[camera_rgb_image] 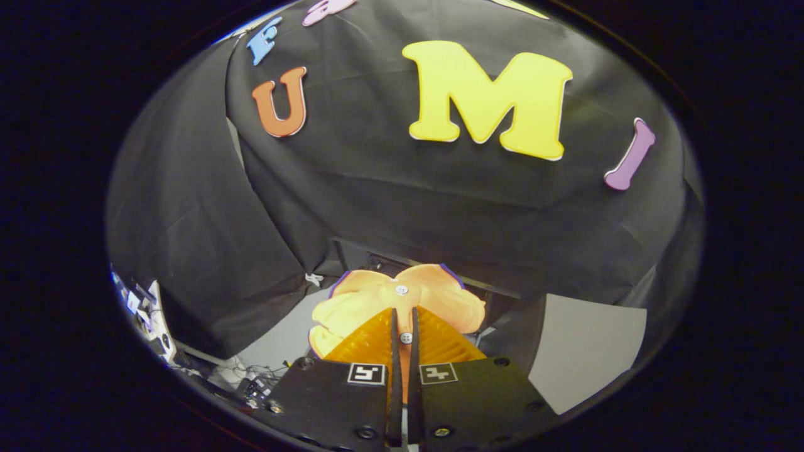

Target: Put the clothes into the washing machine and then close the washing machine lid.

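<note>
Gripper (405, 323) sits nearest, fingers drawn almost fully together with just a thin slit between them, both pressing on a fold of the garment (396, 301). Two small square markers (366, 373) sit on the gripper body, one on each side of the slit.

Black cloth wall (408, 207) takes up most of the background, draped in folds. Grey floor (286, 342) shows under it, beyond the fingers on one side; a pale grey panel (584, 348) on the other.

Garment is orange-yellow with a thin purple trim at its edge, bunched up, held clear of the floor and spreading out past the fingertips. Two white buttons show: one (401, 290) just beyond the fingertips, one (406, 338) in the slit. Washing machine position: can't tell.

Cables and clutter (248, 380) lie at the floor's near edge.
</note>
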`<state>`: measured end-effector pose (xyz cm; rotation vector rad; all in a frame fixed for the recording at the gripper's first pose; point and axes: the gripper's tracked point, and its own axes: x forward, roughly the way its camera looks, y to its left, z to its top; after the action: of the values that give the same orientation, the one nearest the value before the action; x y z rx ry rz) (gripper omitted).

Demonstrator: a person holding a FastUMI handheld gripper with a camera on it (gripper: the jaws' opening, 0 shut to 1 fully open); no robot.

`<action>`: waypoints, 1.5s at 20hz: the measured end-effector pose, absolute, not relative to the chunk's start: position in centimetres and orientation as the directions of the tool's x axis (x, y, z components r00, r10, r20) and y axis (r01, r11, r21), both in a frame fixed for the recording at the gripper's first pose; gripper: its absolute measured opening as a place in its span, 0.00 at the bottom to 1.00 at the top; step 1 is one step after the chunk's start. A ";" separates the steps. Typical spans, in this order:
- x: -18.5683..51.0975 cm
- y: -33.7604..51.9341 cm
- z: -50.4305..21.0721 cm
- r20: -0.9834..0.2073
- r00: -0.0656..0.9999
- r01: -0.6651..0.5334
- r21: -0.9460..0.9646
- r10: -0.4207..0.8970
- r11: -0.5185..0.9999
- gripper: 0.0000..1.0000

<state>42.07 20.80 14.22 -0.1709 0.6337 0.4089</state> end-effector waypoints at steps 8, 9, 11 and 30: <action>42.4 22.9 9.5 -0.655 0.689 -0.435 -0.029 0.311 0.900 0.07; 42.5 23.0 9.0 -0.661 0.683 -0.434 -0.026 0.310 0.901 0.07; 42.6 23.2 7.9 -0.671 0.675 -0.434 -0.025 0.306 0.901 0.07; 45.7 22.3 -2.7 -0.749 0.617 -0.372 -0.010 0.239 0.928 0.07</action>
<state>45.71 22.31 -2.66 -0.1710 0.8347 0.3535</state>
